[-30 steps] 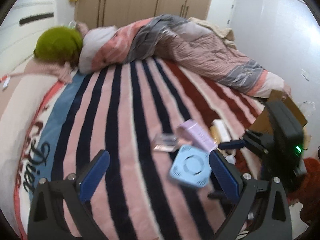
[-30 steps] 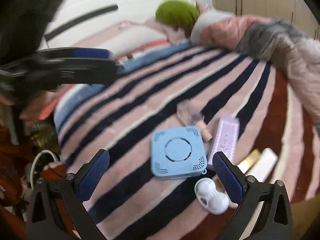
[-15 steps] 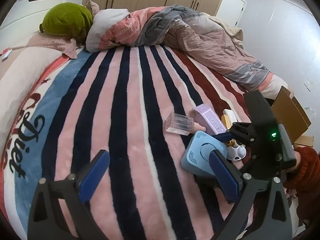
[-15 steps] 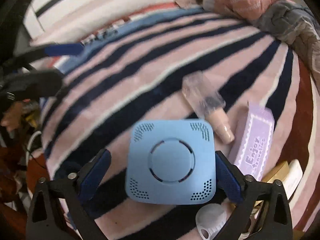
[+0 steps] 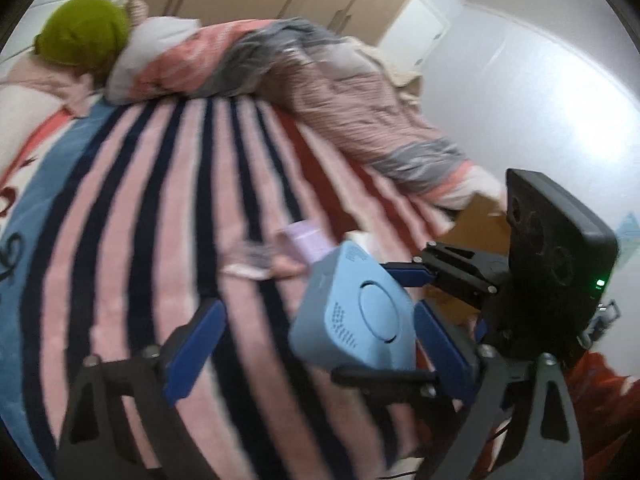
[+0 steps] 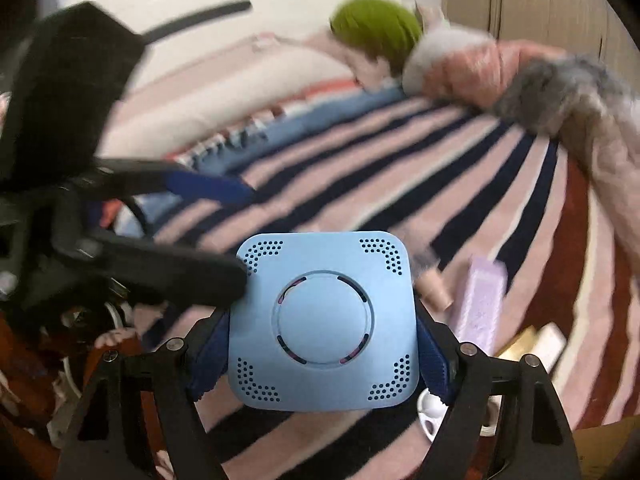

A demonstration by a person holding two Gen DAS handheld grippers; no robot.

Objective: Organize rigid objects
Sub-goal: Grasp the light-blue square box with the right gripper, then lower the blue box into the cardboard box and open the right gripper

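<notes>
A pale blue square box [image 6: 322, 320] with a round centre and dotted corners hangs above the striped bed blanket [image 6: 360, 184]. My right gripper [image 6: 320, 320] has it between its closing jaws, blue pads pressed on its two sides. In the left wrist view the blue box [image 5: 354, 320] is tilted, with the right gripper [image 5: 394, 324] reaching in from the right. My left gripper [image 5: 318, 310] stands open, its jaws closing, and nothing is gripped. Its right finger ends right at the box's edge. The left gripper [image 6: 240, 236] comes in from the left in the right wrist view.
A purple box [image 6: 480, 304], a clear bottle [image 6: 434, 288], a white case [image 6: 432, 412] and a gold and white box [image 6: 536, 344] lie on the blanket. A rumpled quilt [image 5: 320, 80] and green pillow [image 5: 84, 28] fill the far side. A cardboard box [image 5: 476, 228] stands beyond the bed edge.
The right gripper came down around the blue box, closed on its sides and lifted it off the blanket. The left gripper swung toward the box and narrowed a little.
</notes>
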